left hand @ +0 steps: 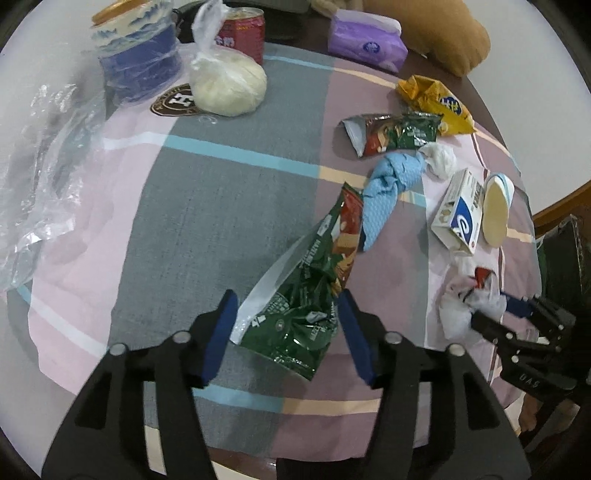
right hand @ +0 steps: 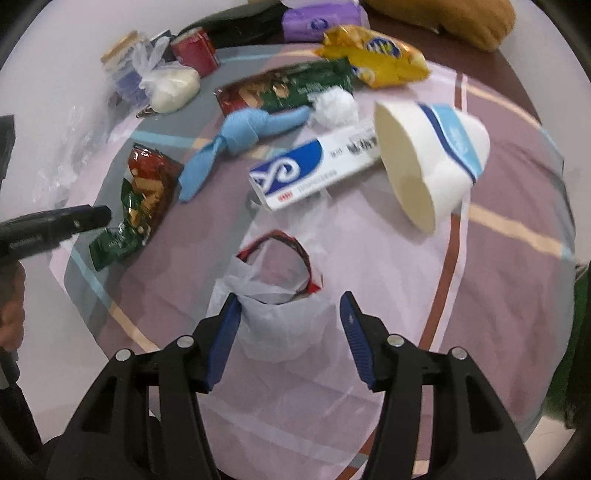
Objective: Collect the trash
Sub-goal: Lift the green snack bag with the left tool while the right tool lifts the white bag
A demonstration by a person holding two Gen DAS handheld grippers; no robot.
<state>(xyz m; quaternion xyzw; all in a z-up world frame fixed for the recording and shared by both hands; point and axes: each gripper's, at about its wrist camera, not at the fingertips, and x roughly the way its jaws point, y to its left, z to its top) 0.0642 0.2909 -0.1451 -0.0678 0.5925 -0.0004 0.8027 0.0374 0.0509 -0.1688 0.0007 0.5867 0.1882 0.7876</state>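
A crumpled green and red snack wrapper [left hand: 303,295] lies on the checked tablecloth [left hand: 207,206] between the fingers of my left gripper [left hand: 287,295], which stands open around it. My right gripper [right hand: 290,298] is open over a white plastic bag with a red rim [right hand: 273,321]; its left pad touches the bag's side. In the left wrist view the right gripper [left hand: 495,310] sits at the bag [left hand: 458,310]. Beyond lie a toothpaste box [right hand: 310,170], a tipped paper cup [right hand: 436,158], a knotted blue cloth [right hand: 236,136], a white tissue ball [right hand: 336,107], a second wrapper [right hand: 284,90] and a yellow snack bag [right hand: 376,55].
At the table's far side stand a blue and white bowl [left hand: 136,48], a red can [left hand: 243,33], a bagged white lump [left hand: 225,85] and a purple tissue pack [left hand: 365,40]. Clear plastic film [left hand: 44,166] lies at the left edge. A wooden chair [left hand: 554,206] stands to the right.
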